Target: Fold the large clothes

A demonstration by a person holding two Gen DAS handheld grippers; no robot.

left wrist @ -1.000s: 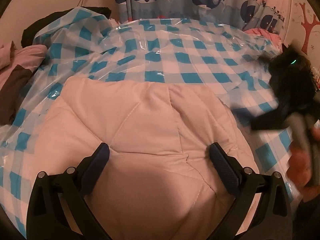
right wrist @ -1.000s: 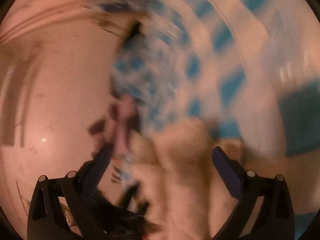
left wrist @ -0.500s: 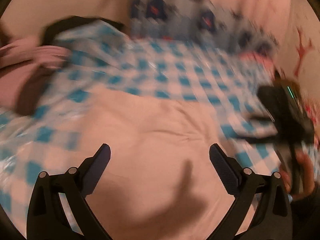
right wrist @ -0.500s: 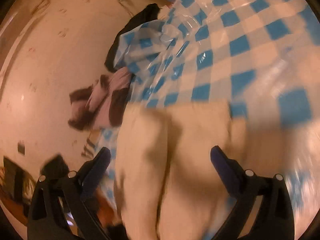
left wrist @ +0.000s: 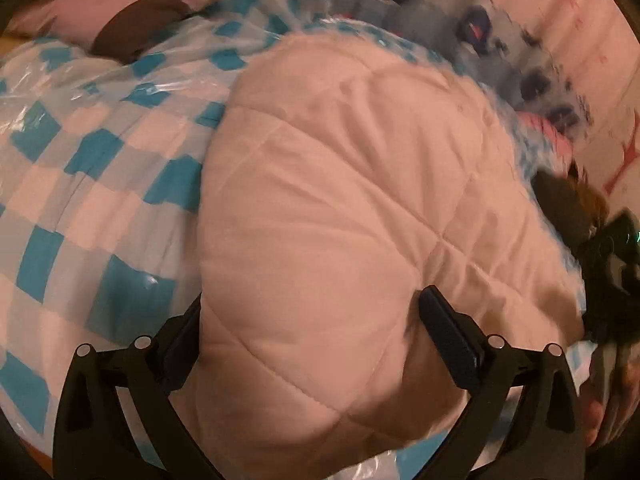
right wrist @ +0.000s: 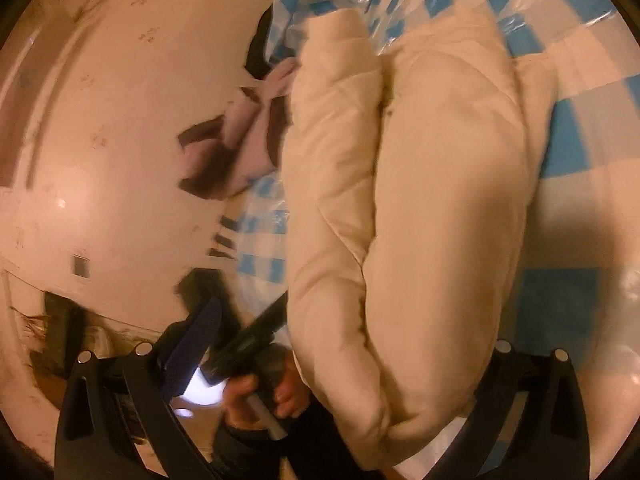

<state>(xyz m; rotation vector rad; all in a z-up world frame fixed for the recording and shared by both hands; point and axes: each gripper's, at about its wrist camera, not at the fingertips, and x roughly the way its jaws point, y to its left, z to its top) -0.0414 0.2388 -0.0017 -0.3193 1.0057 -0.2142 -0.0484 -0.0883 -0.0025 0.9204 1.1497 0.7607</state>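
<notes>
Jacket: a cream quilted jacket (left wrist: 352, 208), folded into a thick bundle, lies on the blue-checked sheet (left wrist: 80, 184), which has a glossy plastic look.
Left gripper: the left gripper (left wrist: 316, 332) has its fingers wide apart, one on each side of the jacket's near end; the padding bulges between them. No squeeze shows.
Right gripper: the right gripper (right wrist: 352, 344) is also spread; its left finger (right wrist: 196, 344) stands off the jacket's side, and its right finger is hidden behind the bundle.
Handling: judged soft, puffy and light, springy enough to unfold again if let go. The shell looks smooth, so it may slide on the slick sheet.
Where to grip: best at a doubled edge or along a stitched seam (left wrist: 436, 240), where the filling is thin; a bite into the fat middle would likely slip off.
Hand: in the right view a hand (right wrist: 272, 392) holds the other gripper's handle, just beside the jacket's near end.
Hard to see: the left view's far side is blurred. Sleeves and collar are tucked out of sight. Pink-and-brown clothes (left wrist: 120, 20) lie beyond the jacket on the sheet; their kind is unclear.
</notes>
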